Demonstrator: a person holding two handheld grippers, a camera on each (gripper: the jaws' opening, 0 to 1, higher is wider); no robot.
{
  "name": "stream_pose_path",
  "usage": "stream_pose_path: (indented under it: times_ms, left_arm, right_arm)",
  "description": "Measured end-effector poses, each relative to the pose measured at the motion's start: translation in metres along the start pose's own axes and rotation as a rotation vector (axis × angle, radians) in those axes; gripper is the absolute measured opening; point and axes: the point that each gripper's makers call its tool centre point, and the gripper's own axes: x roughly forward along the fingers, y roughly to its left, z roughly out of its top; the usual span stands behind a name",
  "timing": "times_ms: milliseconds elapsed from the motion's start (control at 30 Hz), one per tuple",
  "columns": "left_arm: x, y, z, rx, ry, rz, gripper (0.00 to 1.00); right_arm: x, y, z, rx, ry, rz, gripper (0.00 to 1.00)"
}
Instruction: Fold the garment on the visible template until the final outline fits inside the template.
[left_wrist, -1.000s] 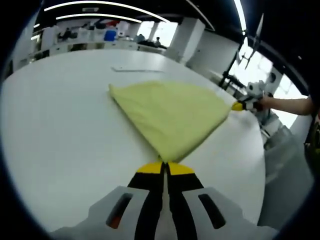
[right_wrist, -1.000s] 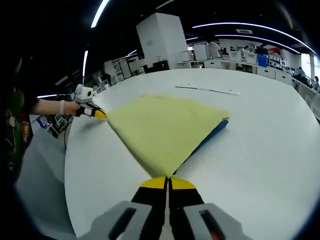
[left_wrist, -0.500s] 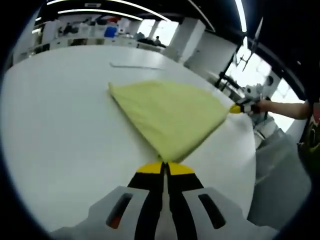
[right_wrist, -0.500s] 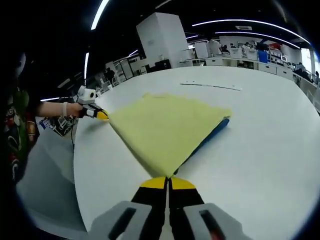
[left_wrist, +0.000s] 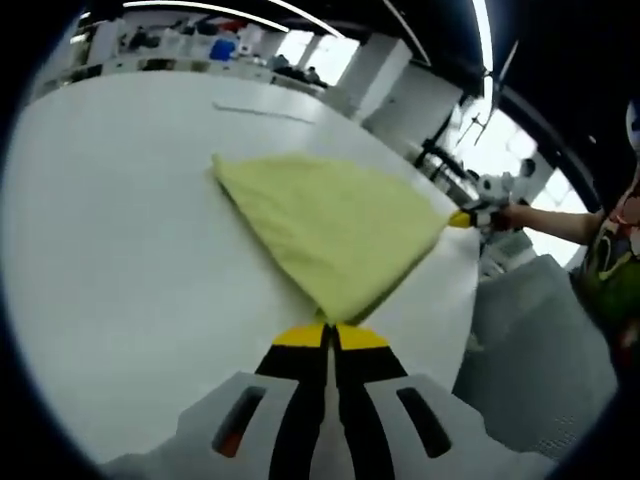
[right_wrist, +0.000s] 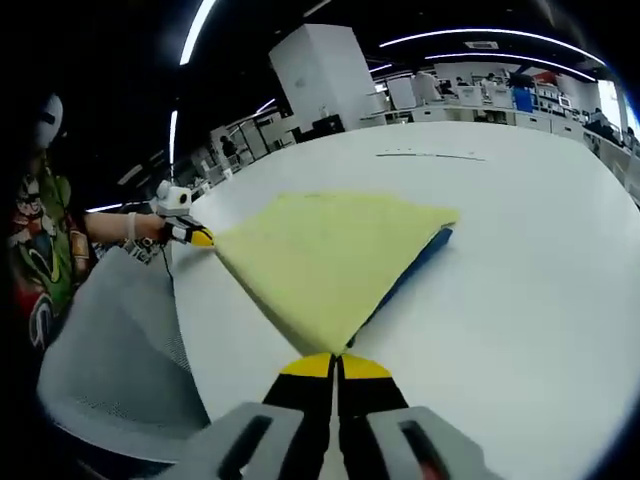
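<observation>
Cloth, soft and light: the yellow garment (left_wrist: 335, 225) lies on the white bench (left_wrist: 120, 250), each corner pinched by the left tool (left_wrist: 329, 337) and right tool (right_wrist: 336, 367); grip edges.

yellow garment (left_wrist: 335, 222), stretched taut (corners pinched), blue template (right_wrist: 412, 266) beneath

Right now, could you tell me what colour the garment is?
The garment is pale yellow; it shows best in the left gripper view.
</observation>
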Motion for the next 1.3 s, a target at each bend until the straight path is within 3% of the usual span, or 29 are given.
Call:
stream_pose_path:
  times_ms: [333, 467, 633, 733, 933, 1067, 1167, 1300]
  left_arm:
    - [-0.002, -0.001, 0.004, 0.009, -0.02, 0.023, 0.02]
    - [-0.008, 0.001, 0.011, 0.031, -0.049, 0.056, 0.17]
    - [-0.014, 0.006, 0.021, 0.073, -0.083, 0.118, 0.53]
    - [-0.014, 0.007, 0.023, 0.084, -0.092, 0.139, 0.67]
    - [-0.016, 0.006, 0.026, 0.083, -0.114, 0.157, 0.84]
    - [-0.017, 0.004, 0.026, 0.08, -0.12, 0.162, 0.93]
    - [-0.017, 0.002, 0.027, 0.081, -0.126, 0.16, 0.99]
    - [-0.017, -0.003, 0.026, 0.075, -0.123, 0.155, 0.99]
  right_arm:
    - [-0.006, -0.001, 0.01, 0.011, -0.039, -0.026, 0.0]
    - [-0.012, -0.004, 0.015, 0.025, -0.062, -0.052, 0.03]
    - [-0.016, 0.001, 0.023, 0.01, -0.087, -0.075, 0.3]
    - [-0.016, 0.004, 0.028, 0.003, -0.107, -0.082, 0.46]
    - [-0.017, 0.007, 0.029, -0.008, -0.106, -0.105, 0.73]
    - [-0.016, 0.006, 0.031, -0.012, -0.117, -0.128, 0.97]
    - [-0.017, 0.008, 0.031, -0.002, -0.114, -0.135, 1.0]
    - [-0.016, 0.014, 0.032, -0.002, -0.119, -0.126, 1.0]
